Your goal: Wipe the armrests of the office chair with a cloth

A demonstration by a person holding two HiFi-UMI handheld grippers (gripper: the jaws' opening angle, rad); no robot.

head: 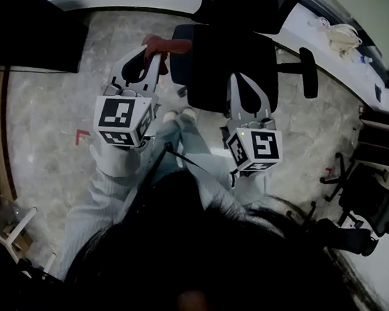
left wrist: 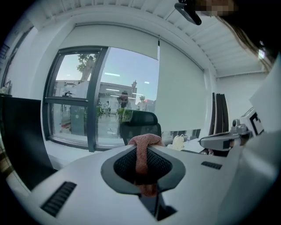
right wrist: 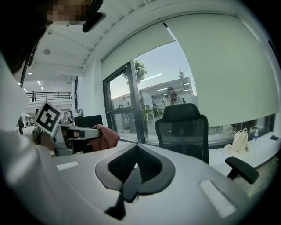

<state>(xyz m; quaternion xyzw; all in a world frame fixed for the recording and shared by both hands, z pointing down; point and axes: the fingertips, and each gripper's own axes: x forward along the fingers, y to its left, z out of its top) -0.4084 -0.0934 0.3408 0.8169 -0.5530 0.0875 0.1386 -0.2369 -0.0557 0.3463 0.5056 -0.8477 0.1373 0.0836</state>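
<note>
the left tool (head: 152, 49) (left wrist: 142, 147) pinches a reddish-pink cloth (head: 163, 45) (left wrist: 141, 154) between its jaws, which hangs just beside the near armrest (head: 181, 54) of the black office chair (head: 235, 54) (right wrist: 182, 127). the right tool (head: 244, 88) (right wrist: 136, 151) hovers over the seat with its jaws pressed together and nothing between them. the other armrest (head: 310, 72) (right wrist: 239, 169) sits well apart from both tools.

Cloth (left wrist: 141, 154) in left gripper (head: 154, 54), right gripper (right wrist: 137, 151) beside, office chair (head: 228, 54) ahead.

cloth (left wrist: 143, 141): nubby terry | left tool (left wrist: 142, 154): matt grey plastic | office chair (right wrist: 182, 128): mesh back | floor (head: 46, 116): polished stone
</note>
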